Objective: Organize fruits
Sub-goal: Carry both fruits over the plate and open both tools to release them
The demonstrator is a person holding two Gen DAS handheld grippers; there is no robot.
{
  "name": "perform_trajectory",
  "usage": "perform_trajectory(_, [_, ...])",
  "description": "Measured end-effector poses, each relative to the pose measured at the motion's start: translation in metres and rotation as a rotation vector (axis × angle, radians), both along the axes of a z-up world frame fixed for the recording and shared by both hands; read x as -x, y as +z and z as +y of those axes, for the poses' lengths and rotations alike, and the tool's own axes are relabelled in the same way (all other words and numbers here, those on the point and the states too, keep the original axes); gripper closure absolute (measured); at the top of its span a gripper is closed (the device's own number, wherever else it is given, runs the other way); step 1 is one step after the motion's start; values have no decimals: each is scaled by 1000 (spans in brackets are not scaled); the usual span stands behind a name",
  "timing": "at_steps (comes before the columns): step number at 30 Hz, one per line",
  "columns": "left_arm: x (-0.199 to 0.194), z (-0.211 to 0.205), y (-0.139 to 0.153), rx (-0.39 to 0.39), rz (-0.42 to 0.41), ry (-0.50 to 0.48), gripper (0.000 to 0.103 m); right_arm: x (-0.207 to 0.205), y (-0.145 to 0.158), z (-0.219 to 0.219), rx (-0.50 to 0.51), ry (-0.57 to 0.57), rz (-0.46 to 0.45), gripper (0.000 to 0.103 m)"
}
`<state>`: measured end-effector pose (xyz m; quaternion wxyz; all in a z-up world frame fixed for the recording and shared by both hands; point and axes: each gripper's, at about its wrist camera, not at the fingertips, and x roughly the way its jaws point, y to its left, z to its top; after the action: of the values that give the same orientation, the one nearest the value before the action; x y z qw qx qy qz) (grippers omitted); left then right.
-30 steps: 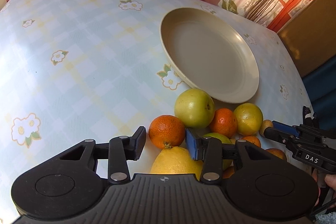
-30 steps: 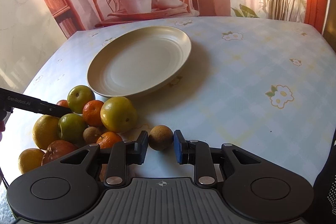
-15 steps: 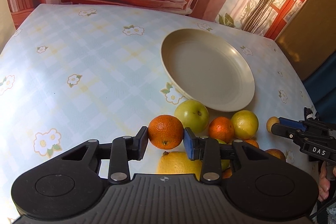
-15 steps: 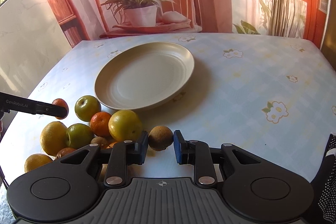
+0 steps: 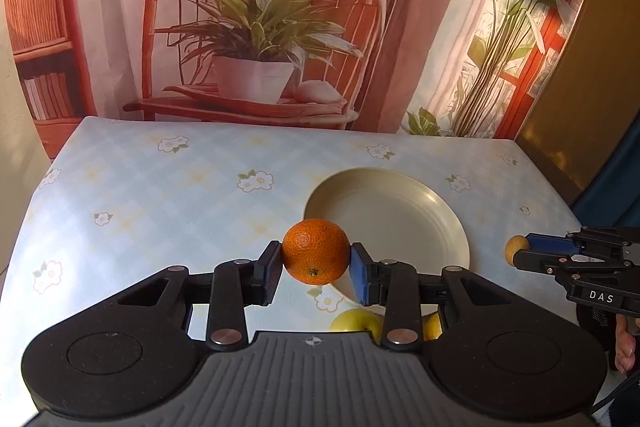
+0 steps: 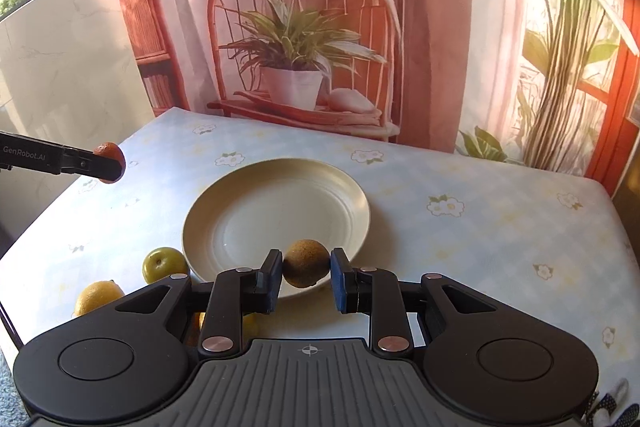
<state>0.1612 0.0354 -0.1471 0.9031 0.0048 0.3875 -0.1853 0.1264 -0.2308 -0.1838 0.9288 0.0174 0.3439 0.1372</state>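
Lifted clear of the worktop [image 5: 168, 187]: an orange [image 5: 315, 251] clamped in the left tool [image 5: 315, 263], a small brown fruit [image 6: 306, 263] pinched in the right tool [image 6: 306, 273], apparently bound for the cream plate [image 6: 344, 187] just ahead, bare inside. Remaining fruit [image 6: 165, 264] below, left of right tool.

Home dining spot: floral tablecloth [image 5: 200, 195], plate [image 6: 276, 211], fruit, printed plant backdrop [image 5: 260, 27]
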Motion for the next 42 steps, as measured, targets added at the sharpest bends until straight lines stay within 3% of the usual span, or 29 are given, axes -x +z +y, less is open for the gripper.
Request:
perform_trajectory(9, [-46,-31,-25,9,9,-22,65,-54,-16,12,58,69,-59,79])
perform_trajectory(18, [-79,-49,-61,-22,81,-67,65,-101,-47,8,18,82,-17,79])
perform_trajectory(25, [-99,-58,-75,-37,114,-94,65,-133,-65,24,81,132,15,79])
perform_trajectory(35, [-102,-68,-86,-75,108,-115,64,-136,-71,25,82,89,20,76])
perform_trajectory(42, [-83,-61,-63,-83,59,-105,56,-112,-53,14,16,24,3,75])
